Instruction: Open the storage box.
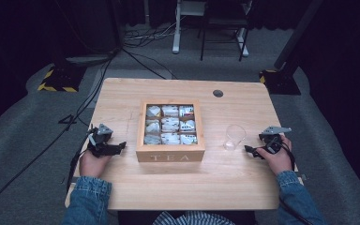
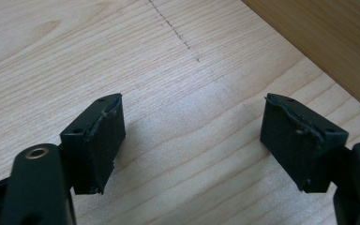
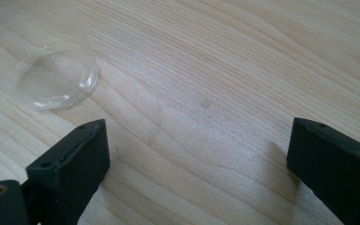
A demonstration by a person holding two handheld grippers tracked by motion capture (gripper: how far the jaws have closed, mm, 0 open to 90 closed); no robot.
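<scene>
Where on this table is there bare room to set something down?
Bare wood lies along the near edge of the table, in front of the tea box, and behind it toward the round hole. It is tighter between the box, the clear cup and the right gripper.

Clear plastic cup [image 1: 235, 136] upright, right of open wooden tea box [image 1: 170, 153]

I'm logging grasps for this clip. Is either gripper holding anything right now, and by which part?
Nothing is held. The left gripper and right gripper both stand open over bare table, with the clear cup untouched.
</scene>
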